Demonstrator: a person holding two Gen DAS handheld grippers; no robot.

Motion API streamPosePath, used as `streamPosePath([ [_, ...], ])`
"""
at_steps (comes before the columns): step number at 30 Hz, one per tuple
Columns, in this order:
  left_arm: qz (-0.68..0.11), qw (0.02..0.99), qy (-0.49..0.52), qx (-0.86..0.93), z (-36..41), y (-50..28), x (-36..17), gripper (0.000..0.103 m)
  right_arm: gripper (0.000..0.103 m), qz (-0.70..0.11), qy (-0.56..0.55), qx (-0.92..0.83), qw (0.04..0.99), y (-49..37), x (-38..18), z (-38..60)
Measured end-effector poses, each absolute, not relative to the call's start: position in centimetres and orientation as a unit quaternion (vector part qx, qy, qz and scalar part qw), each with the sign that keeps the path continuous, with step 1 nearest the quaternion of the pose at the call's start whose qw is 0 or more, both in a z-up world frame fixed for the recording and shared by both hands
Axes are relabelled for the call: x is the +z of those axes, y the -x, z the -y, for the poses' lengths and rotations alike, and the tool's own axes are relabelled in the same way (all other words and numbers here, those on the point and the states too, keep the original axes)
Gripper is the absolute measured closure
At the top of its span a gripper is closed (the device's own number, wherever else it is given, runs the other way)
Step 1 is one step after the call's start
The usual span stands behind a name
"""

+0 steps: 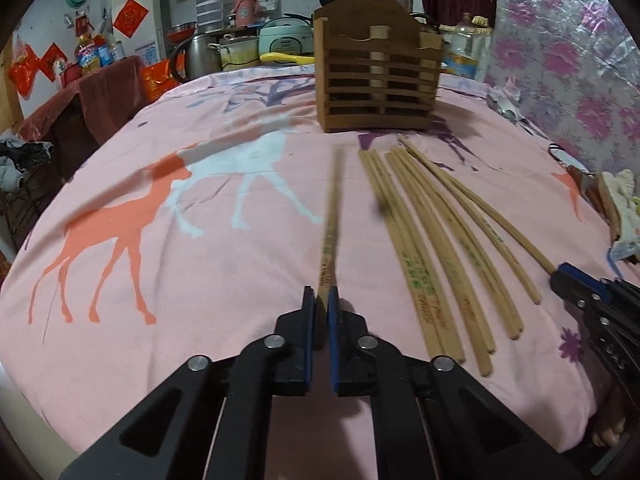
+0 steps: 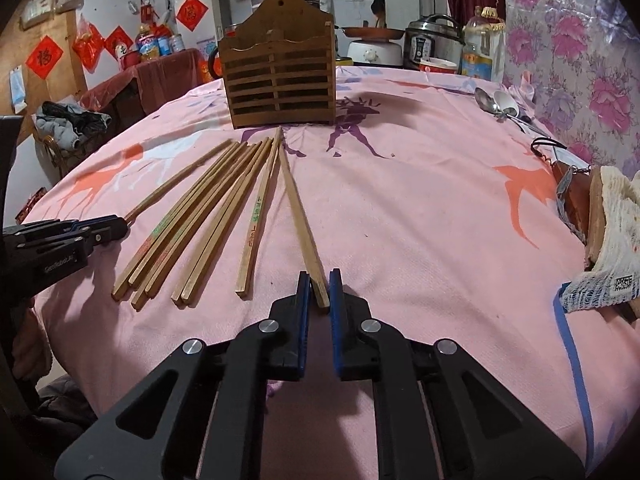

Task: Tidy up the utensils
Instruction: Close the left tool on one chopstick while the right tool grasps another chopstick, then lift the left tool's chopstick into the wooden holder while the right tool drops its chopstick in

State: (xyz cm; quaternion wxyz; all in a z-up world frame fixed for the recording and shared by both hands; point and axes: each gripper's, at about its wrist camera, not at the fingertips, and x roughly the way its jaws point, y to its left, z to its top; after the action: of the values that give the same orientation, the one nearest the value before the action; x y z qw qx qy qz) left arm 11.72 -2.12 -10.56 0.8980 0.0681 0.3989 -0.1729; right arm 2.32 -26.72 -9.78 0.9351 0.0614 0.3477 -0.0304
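Pink cloth printed with orange, white and purple deer covers the table; at its far edge stands a slatted wooden holder with a peaked back, and behind it a kettle, rice cooker, pots and bottles. Far right: metal spoons near the flowered wall covering; near right, a white knitted item. Chopsticks: bamboo, tan, some with green and red lettering near the thick ends, fanned on the cloth between the holder and the near edge, tips toward the holder, nothing lying across them. Left gripper: level, aimed at the holder, blue pads pressed onto the thick end of a single chopstick, blurred, left of the fan. Right gripper: low over the cloth, fingers narrowly spread to either side of the thick end of the rightmost chopstick; contact cannot be told.
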Motion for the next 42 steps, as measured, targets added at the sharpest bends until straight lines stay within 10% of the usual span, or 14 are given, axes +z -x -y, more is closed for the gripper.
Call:
streamPosePath([
  [42, -0.323, 0.920, -0.058, -0.215, 8.1, -24.4, 17.6, 0.097, 0.097, -0.217, -0.046, 0.022, 0.975, -14.7, 18.7, 28.9],
])
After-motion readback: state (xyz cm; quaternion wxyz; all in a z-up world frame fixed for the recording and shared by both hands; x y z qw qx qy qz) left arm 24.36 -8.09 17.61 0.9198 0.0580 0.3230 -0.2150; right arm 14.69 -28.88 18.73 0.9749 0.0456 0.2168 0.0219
